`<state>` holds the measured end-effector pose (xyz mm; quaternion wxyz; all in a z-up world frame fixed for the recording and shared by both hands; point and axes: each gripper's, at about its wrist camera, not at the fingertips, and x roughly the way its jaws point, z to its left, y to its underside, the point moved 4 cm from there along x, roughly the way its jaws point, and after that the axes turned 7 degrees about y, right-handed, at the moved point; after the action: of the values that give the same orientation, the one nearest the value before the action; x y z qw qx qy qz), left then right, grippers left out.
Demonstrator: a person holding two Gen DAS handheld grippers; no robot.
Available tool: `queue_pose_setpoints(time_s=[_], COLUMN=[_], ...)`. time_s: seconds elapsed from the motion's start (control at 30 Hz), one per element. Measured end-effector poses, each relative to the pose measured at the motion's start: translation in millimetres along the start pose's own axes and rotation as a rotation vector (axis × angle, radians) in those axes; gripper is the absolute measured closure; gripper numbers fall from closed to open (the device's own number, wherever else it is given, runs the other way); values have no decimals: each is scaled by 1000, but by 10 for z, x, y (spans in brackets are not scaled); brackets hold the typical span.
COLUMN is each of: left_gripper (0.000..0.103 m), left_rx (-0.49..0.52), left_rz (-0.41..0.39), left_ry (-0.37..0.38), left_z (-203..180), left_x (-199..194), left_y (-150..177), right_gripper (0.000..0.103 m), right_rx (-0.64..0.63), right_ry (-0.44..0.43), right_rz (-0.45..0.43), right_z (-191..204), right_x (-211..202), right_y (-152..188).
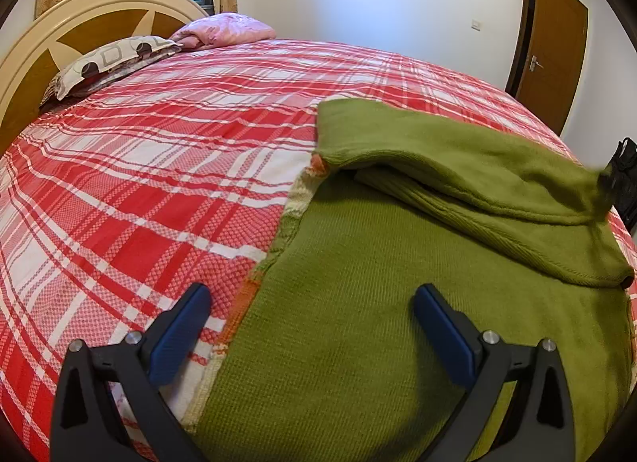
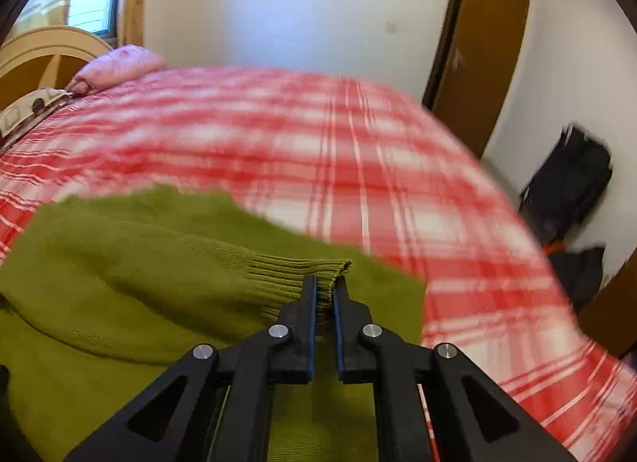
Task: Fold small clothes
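Observation:
A green knit sweater with an orange and cream edge lies on the red plaid bed. One sleeve is lifted and drawn across the body. My left gripper is open and empty, low over the sweater's left edge. My right gripper is shut on the ribbed cuff of that sleeve and holds it above the sweater body. The right wrist view is blurred by motion.
A patterned pillow and a pink folded quilt lie at the headboard. A brown door is in the far wall. Dark bags stand on the floor right of the bed.

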<state>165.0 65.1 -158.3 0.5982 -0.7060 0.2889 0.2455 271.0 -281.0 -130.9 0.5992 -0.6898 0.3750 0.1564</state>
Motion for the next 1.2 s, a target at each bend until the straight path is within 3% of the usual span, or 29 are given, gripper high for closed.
queue_pose_setpoints(time_s=[0.07,0.13,0.17,0.27,0.33,0.4,0.6,0.73,0.8,0.9,1.0,1.1,1.2], left_gripper=[0,0,0,0,0,0,0,0,0,0,0,0,0], left_rx=[1,0,1,1,1,2,3,3,3,3,2,3,4], left_rz=[0,0,0,-1,-1,-1,0,-1,-1,-1,-1,-3,-3], left_ry=[-1,-1,-1,-1,-2,-4,-5,-6,-6,-5,-4,-4,-9], left_z=[-5,-5,-3,-5,-5,-4,0,-4,-2,-3,-7,-4,-3], left_x=[-4,-3,0,1,-2,1,7,9,7,8,10,15,17], left_y=[2,3,3,4,5,2,-1,-1,-1,0,1,3,1], right_gripper=[84,60,57,57,57,57,57,57,57,57,57,57,57], right_rx=[24,88,129,342,361,290,114,19,21,73,266,452,462], right_ry=[-8,-9,-18,-5,-12,-31,-232,-354,-343,-234,-62,-197,-290], right_rz=[30,35,30,-59,-107,-108,-47,48,96,96,65,102,131], right_z=[-83,-248,-342,-844,-944,-855,-190,313,399,160,-456,-820,-741], right_x=[70,19,-10,-360,-551,-629,-481,-242,-47,183,145,19,-75], right_y=[62,40,31,4,-5,-25,-122,-50,11,3,-30,119,262])
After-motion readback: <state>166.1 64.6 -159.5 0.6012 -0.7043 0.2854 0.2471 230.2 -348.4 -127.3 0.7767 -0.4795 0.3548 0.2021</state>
